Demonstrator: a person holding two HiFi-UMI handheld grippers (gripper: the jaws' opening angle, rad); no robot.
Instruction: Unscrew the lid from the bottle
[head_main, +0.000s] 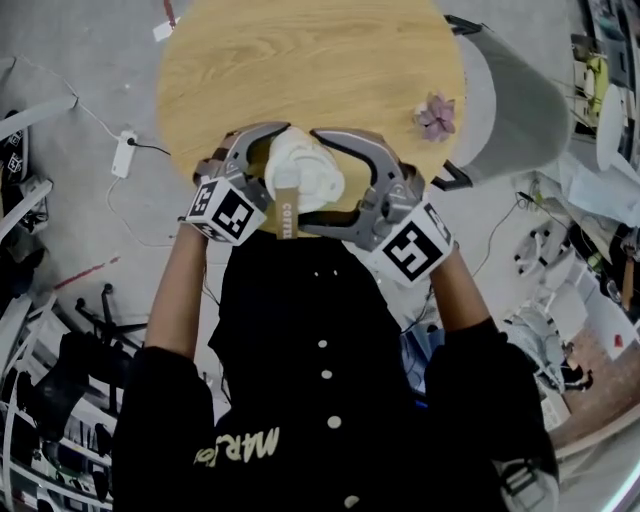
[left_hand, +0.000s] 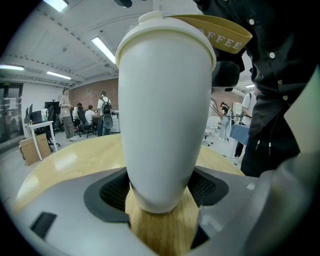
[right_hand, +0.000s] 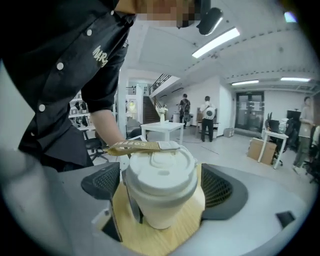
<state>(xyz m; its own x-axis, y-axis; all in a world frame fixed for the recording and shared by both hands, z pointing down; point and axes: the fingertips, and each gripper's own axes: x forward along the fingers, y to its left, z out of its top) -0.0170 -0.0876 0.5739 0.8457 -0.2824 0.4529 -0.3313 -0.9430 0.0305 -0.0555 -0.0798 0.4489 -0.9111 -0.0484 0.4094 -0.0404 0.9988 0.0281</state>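
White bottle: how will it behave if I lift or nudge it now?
Likely tippy: the bottle tapers to a narrow base under a wide lid. Its smooth wall may slip in the left gripper, which clamps that narrow end. The strap looks floppy and would probably swing.

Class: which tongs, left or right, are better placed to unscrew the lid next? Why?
Right. The right tongs stand open around the lid, while the left tongs clamp the bottle near its base, steadying it.
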